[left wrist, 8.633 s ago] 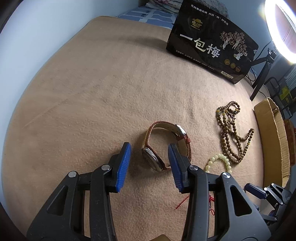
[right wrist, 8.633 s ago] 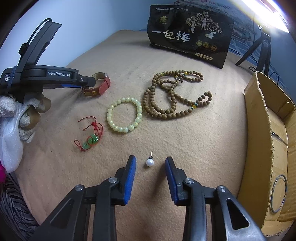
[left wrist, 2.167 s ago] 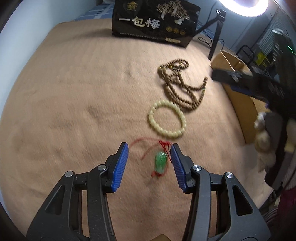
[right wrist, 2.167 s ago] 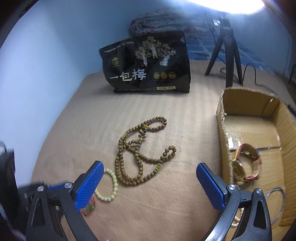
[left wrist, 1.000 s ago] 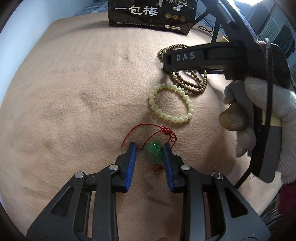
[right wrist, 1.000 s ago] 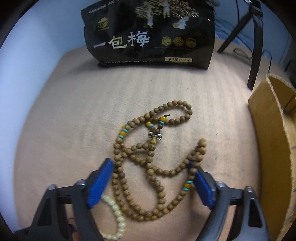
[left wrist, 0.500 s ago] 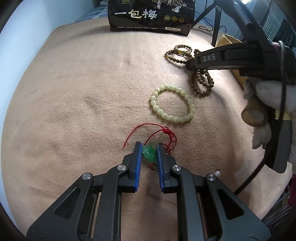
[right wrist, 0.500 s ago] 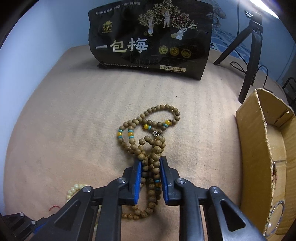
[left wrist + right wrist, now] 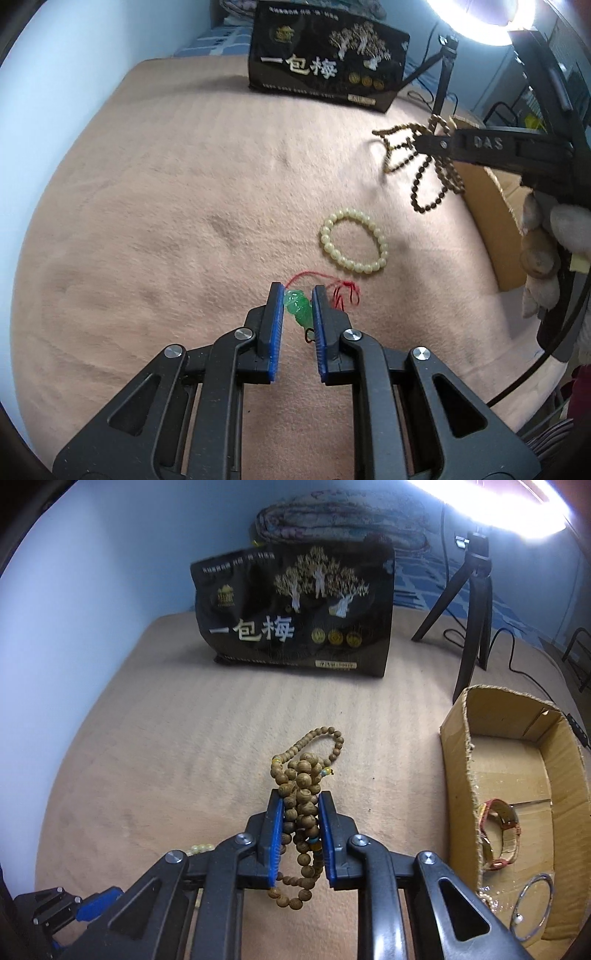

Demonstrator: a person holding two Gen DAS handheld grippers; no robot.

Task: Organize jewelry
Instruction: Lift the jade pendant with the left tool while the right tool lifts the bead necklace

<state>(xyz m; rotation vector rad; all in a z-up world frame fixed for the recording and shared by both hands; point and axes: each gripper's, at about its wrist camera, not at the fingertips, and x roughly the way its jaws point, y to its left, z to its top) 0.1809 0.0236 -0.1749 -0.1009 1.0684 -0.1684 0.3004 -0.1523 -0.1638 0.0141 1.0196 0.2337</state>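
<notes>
Behind the beads [image 9: 301, 797], black bag [image 9: 295, 605] reads "一包梅".

Black bag [image 9: 295, 609]: large characters "一包梅" (small print unreadable). Right gripper [image 9: 424, 142] arm: raised letters "DAS".

green pendant [image 9: 297, 309] and wooden beads [image 9: 301, 805] now lifted

watch [image 9: 499, 832] in box [image 9: 458, 746], bag [image 9: 295, 609] behind
</notes>
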